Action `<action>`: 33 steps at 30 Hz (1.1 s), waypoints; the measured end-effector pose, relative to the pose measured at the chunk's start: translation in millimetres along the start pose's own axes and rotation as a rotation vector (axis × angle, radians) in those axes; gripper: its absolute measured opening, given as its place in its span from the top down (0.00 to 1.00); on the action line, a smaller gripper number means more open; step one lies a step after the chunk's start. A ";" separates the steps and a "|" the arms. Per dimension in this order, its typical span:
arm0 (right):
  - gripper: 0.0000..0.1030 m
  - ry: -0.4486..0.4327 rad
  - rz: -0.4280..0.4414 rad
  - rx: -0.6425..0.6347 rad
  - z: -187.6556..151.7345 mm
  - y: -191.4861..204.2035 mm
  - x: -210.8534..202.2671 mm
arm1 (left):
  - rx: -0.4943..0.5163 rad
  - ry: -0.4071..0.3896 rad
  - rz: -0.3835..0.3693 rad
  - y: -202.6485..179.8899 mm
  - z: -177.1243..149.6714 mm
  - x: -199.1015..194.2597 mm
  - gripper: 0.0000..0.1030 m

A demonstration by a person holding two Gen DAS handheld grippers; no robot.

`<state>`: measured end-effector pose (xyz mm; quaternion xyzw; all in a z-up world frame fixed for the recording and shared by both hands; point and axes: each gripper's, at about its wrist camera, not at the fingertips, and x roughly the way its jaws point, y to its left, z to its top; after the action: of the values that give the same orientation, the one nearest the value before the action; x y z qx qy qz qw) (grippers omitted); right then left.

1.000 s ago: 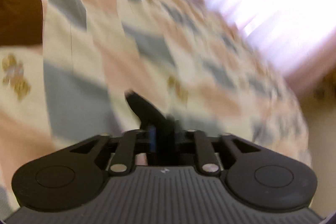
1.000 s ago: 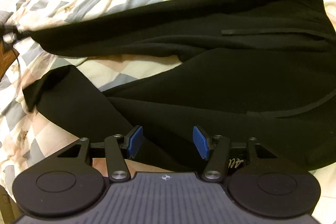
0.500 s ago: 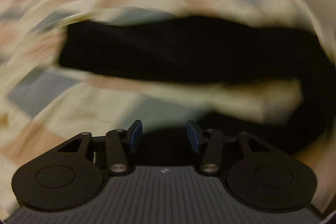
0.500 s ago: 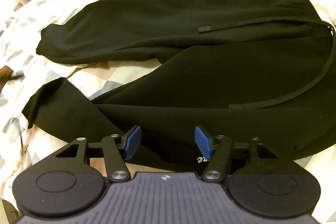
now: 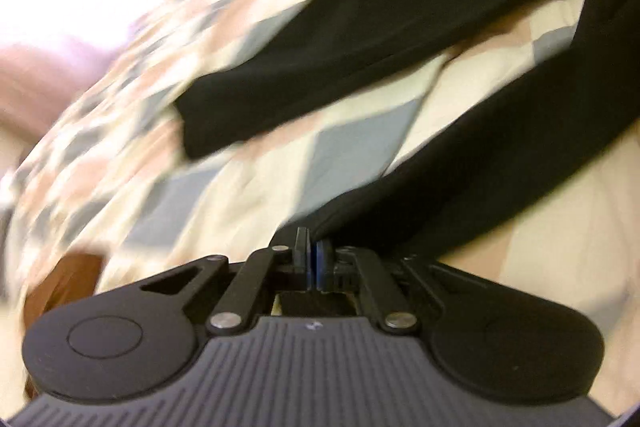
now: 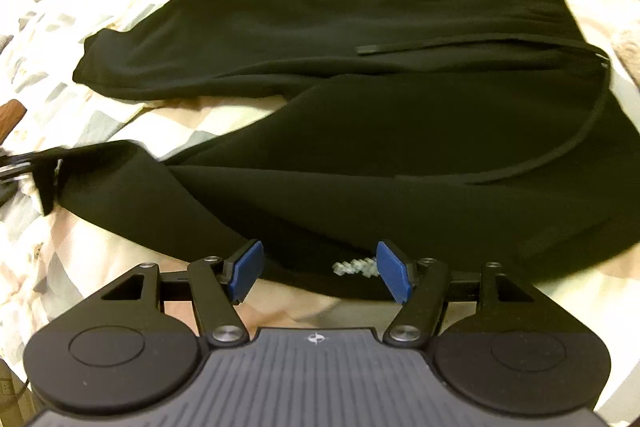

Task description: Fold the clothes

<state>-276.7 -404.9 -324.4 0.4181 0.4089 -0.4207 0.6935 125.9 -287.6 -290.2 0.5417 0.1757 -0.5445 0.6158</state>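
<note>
Fingers of our left gripper are pressed together, and the hem of the nearer trouser leg runs straight into them, so we read this as a pinch on the cuff; the picture is blurred, yet black cloth clearly meets the pads. From the right wrist view the same left gripper shows at the far left edge with that cuff drawn out toward it. Our right gripper has its blue pads spread apart, and they press on nothing; the lower edge of the nearer leg lies just ahead of and between them, beside a small pale printed mark.

We take the black trousers as our landmark. They lie flat on the patchwork quilt, waistband to the right, legs splayed toward the left with a wedge of quilt between them. A drawstring crosses the upper leg near the waistband, and its other end curves down over the nearer leg.

We judge the fold is only beginning: one cuff is taken, nothing is doubled over yet. Next, we think, the right gripper should close on the nearer leg's edge below the trousers' seat, then both hands lift that leg and lay it over the upper leg so the hems meet. It calls for even tension, and for keeping the drawstring from bunching under the fold.
</note>
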 end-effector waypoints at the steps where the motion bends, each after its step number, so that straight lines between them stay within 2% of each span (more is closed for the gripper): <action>1: 0.36 0.001 0.000 0.009 -2.2 -5.1 -3.4 | -0.025 0.019 0.015 10.4 -20.5 -21.4 0.98; 3: 0.36 0.004 0.011 0.026 -6.6 -13.7 -9.2 | -0.049 0.099 0.025 18.2 -63.0 -56.3 0.96; 5: 0.36 0.009 0.027 0.038 -11.7 -21.3 -14.2 | -0.054 0.192 0.013 10.2 -98.9 -72.5 0.96; 6: 0.36 0.016 0.035 0.040 -14.9 -24.5 -15.7 | -0.081 0.254 0.004 2.2 -117.3 -72.0 0.91; 8: 0.36 0.034 0.049 0.037 -22.6 -30.4 -17.7 | -0.136 0.375 -0.014 -13.7 -153.9 -70.7 0.87; 10: 0.36 0.052 0.047 0.030 -30.1 -36.5 -19.9 | -0.302 0.442 -0.039 -24.0 -179.8 -66.9 0.87; 11: 0.36 0.060 0.039 0.025 -33.9 -40.3 -21.5 | -0.390 0.452 -0.057 -26.6 -187.7 -67.8 0.79; 12: 0.34 0.064 0.029 0.023 -36.9 -44.7 -23.4 | -0.506 0.452 -0.065 -30.6 -196.8 -70.6 0.68; 14: 0.32 0.062 0.003 0.045 -41.1 -59.5 -28.2 | -0.720 0.400 -0.079 -27.7 -206.2 -76.7 0.65; 16: 0.32 0.053 -0.025 0.104 -42.7 -77.6 -32.2 | -0.959 0.334 -0.099 -20.9 -215.3 -82.0 0.57; 18: 0.32 0.031 -0.046 0.205 -42.9 -100.4 -36.0 | -1.228 0.261 -0.128 -9.2 -229.7 -79.7 0.37; 20: 0.32 -0.005 -0.053 0.331 -43.0 -123.5 -39.5 | -1.481 0.211 -0.132 -3.5 -247.8 -72.1 0.37; 22: 0.32 -0.058 -0.035 0.480 -44.9 -147.2 -43.2 | -1.670 0.193 -0.149 -2.6 -262.5 -52.9 0.37; 25: 0.32 -0.139 0.005 0.645 -49.7 -174.8 -44.1 | -1.803 0.190 -0.144 -14.8 -270.6 -33.7 0.37; 29: 0.33 -0.246 0.008 0.773 -54.4 -207.8 -39.0 | -1.888 0.153 -0.126 -20.5 -270.9 -14.7 0.38; 31: 0.33 -0.278 0.006 0.809 -55.9 -221.6 -33.9 | -1.852 0.162 -0.108 -21.0 -262.5 -11.3 0.48; 32: 0.33 -0.290 0.004 0.828 -56.6 -227.5 -29.9 | -1.802 0.180 -0.099 -19.2 -257.4 -7.6 0.63; 33: 0.33 -0.295 0.007 0.848 -56.4 -234.0 -24.3 | -1.752 0.198 -0.091 -17.5 -252.4 -4.1 0.70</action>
<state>-513.0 -416.3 -375.1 0.6025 0.0956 -0.6039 0.5130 203.7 -65.8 -383.9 -0.0880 0.6038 -0.1885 0.7695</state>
